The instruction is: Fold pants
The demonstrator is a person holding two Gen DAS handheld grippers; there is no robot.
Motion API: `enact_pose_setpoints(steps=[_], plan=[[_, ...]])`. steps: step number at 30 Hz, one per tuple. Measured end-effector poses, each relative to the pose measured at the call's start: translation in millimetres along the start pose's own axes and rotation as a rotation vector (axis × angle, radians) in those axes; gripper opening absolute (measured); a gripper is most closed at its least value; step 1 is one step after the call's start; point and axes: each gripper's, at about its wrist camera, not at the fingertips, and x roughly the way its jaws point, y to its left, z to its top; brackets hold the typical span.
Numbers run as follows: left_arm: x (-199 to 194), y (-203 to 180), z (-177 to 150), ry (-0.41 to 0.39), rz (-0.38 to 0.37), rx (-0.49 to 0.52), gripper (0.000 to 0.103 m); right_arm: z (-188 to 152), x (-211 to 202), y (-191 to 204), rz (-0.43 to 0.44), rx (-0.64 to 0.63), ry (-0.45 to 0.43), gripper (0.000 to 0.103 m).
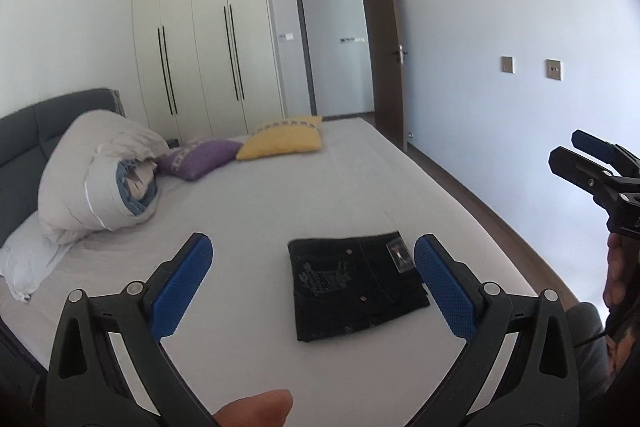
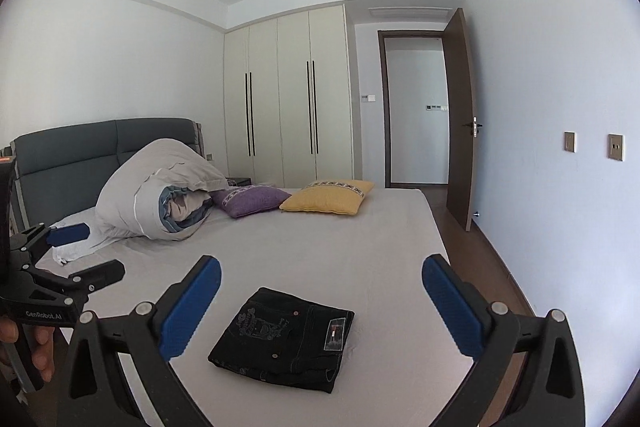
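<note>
On the bed [image 1: 280, 187], near its foot-end corner, the pants [image 1: 356, 287] lie as a compact black folded block, flat on the pale sheet, a stitched emblem and a small label patch facing up. Nothing touches them.

Your left gripper [image 1: 312, 283] hangs above the sheet with its jaws spread to their widest; the blue pads [image 1: 184, 287] stand well apart and nothing sits between them. From its own camera the folded block shows in the gap between the two fingers, but below them, on the sheet, not in contact. Your thumb tip [image 1: 256, 409] shows at the bottom edge of that view.

Your right gripper [image 2: 320, 307] reads the same: jaws fully spread, blue pads [image 2: 192, 311] clear of the fabric, nothing held. The pants [image 2: 284, 339] lie on the sheet below and between its fingers, seen at a slight angle.

Each gripper appears in the other's view: the right one [image 1: 580, 151] at the right edge of the left camera, the left one [image 2: 76, 255] at the left edge of the right camera, with your hand [image 2: 28, 347] wrapped around its handle.

Further up the bed: a rolled duvet [image 2: 160, 191] against the grey headboard [image 2: 100, 147], then a purple cushion [image 2: 252, 201] and a yellow cushion [image 2: 328, 203] side by side, well apart from the pants. Cream wardrobe [image 2: 288, 99] and an open door [image 2: 460, 115] stand beyond.
</note>
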Motion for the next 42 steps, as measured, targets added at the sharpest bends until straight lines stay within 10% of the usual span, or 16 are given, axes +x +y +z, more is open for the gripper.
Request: enact_pose_setpoints(steps=[6,13,42], plan=[[43.2,2.0,-29.3,0.197,0.021,-0.195,0.103,-17.6,22.1,3.9,0.015,0.095,0.141,0.103],[92.0,-3.2,-64.9,0.319,0.083,-0.192,0.103,-51.9,45.9,11.8,-0.026,0.100,0.268,0.103],[126.3,2.3,-95.5,0.407,0.077,-0.248,0.103,-69.5,59.2,22.1,-0.061,0.070,0.383,0.103]])
